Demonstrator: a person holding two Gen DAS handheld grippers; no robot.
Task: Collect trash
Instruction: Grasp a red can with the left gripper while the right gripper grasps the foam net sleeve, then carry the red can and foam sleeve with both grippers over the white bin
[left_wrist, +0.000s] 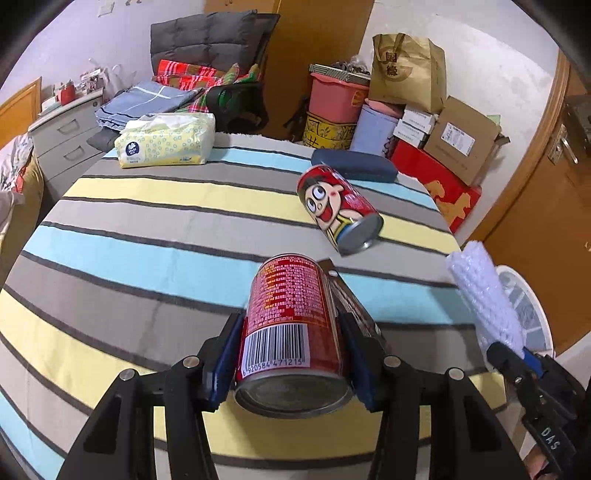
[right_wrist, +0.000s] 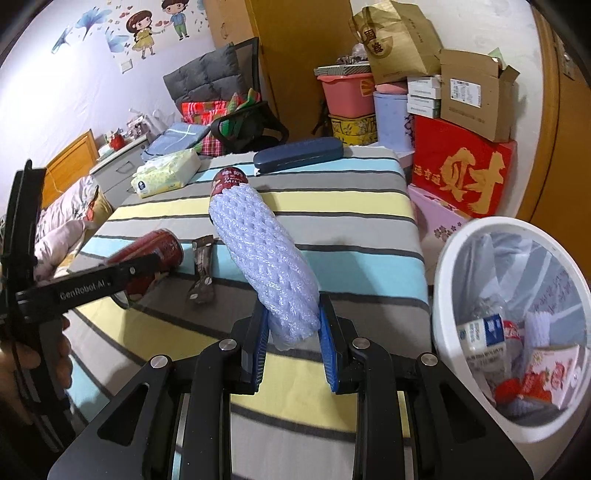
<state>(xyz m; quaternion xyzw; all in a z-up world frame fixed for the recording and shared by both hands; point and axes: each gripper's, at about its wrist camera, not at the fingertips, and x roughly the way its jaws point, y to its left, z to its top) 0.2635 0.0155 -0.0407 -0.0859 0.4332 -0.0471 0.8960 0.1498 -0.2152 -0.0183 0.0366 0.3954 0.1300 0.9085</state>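
Left gripper (left_wrist: 291, 354): jaws clamped on a red can (left_wrist: 291, 325), lifted off the striped worktop (left_wrist: 147, 258) | Right gripper (right_wrist: 293, 343): foam sleeve (right_wrist: 264, 254) pinched, angled toward the bin (right_wrist: 454, 266) for dropping | Second can (left_wrist: 338, 208) left lying beyond.

The can (left_wrist: 291, 332) carries a barcode numbered 6 920584 471215. The right gripper (left_wrist: 546, 435), at 4 o'clock, reads "DAS". The left gripper (right_wrist: 88, 284), at 9 o'clock, reads "GenRobot.AI". The red box (right_wrist: 461, 170), at 2 o'clock, bears a gold "财".
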